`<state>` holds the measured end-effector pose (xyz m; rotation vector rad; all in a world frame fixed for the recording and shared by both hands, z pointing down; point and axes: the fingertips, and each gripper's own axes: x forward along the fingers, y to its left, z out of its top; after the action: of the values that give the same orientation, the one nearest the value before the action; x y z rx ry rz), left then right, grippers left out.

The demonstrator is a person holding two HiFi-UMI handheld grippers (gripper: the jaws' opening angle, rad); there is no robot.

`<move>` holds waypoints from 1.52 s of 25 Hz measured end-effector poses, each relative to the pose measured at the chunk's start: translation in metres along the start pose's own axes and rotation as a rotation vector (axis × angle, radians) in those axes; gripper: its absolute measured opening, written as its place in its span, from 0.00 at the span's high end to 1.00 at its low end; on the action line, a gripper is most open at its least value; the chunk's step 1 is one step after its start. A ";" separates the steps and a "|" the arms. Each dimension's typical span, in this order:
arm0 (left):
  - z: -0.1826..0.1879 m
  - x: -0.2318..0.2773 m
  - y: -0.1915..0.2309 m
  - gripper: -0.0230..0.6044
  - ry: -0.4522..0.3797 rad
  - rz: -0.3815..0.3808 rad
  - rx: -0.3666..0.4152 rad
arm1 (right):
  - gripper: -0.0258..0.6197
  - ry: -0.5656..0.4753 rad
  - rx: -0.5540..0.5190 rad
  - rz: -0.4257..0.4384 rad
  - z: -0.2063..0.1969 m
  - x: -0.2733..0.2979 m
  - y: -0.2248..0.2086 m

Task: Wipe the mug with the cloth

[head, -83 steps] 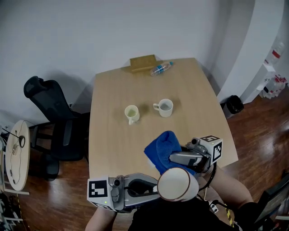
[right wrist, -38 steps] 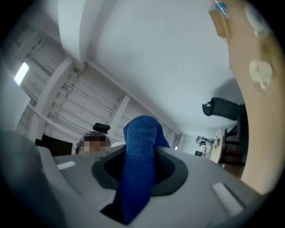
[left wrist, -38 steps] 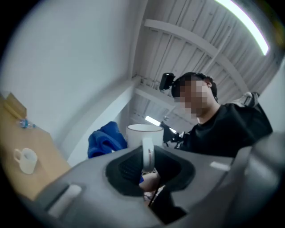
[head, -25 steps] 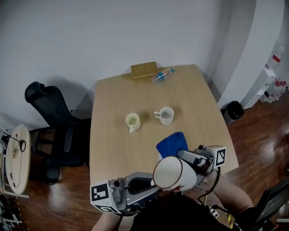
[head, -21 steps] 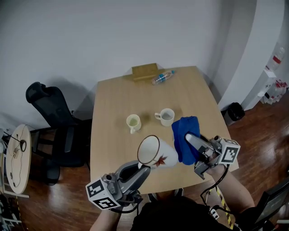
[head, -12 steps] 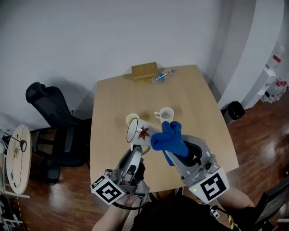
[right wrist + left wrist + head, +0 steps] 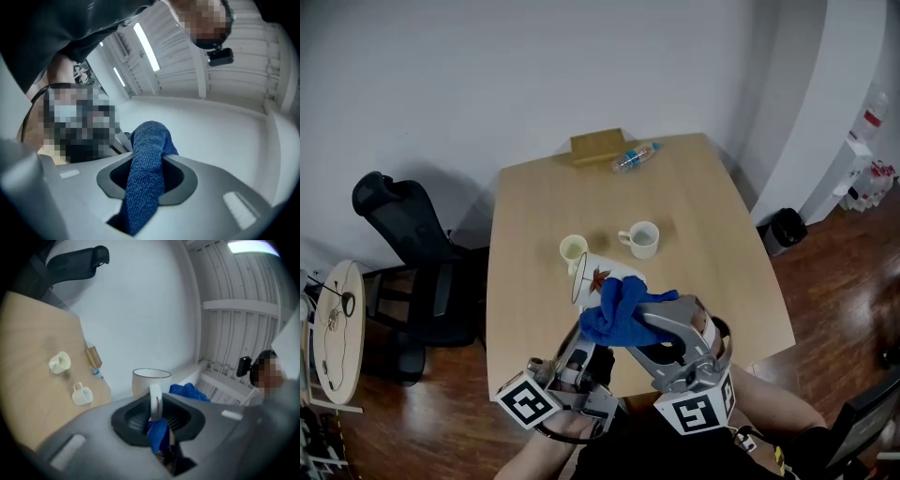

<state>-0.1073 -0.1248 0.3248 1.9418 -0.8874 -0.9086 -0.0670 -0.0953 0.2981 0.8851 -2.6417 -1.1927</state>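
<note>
Over the bench (image 7: 525, 216), the left tool (image 7: 584, 330) clamps the handle of the tipped mug (image 7: 602, 275); the right tool (image 7: 654, 323), alongside, pinches the blue cloth (image 7: 617, 314) just beside it.

Pale wooden table (image 7: 712, 234) close to a plain white wall (image 7: 534, 75), black office chair (image 7: 398, 220) at its left side, on dark wood flooring (image 7: 844, 253). To the right, a curved white partition (image 7: 834, 103) and a small black bin (image 7: 784, 221); at far left, possibly a small round white side table (image 7: 337, 323). Overhead, long strip lights (image 7: 143, 44) across a ribbed white ceiling.
</note>
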 end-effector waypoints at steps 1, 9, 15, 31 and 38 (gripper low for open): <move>0.000 -0.001 -0.004 0.87 0.020 -0.021 0.039 | 0.79 -0.007 0.086 0.008 0.001 -0.001 -0.010; -0.001 -0.018 -0.069 0.87 0.174 -0.350 0.283 | 0.79 -0.238 1.333 0.258 -0.042 -0.011 -0.082; -0.027 -0.037 -0.120 0.87 0.267 -0.596 0.308 | 0.79 -0.643 2.157 0.692 -0.018 -0.035 -0.058; -0.034 -0.041 -0.135 0.87 0.224 -0.696 0.249 | 0.79 -0.813 2.409 0.929 0.010 -0.041 -0.003; 0.008 -0.020 -0.070 0.86 -0.020 -0.260 0.231 | 0.79 -0.376 1.719 0.043 -0.078 -0.046 -0.072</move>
<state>-0.1061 -0.0807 0.2659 2.2907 -0.7911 -1.0110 0.0295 -0.1581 0.3060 0.5860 -3.4624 1.4336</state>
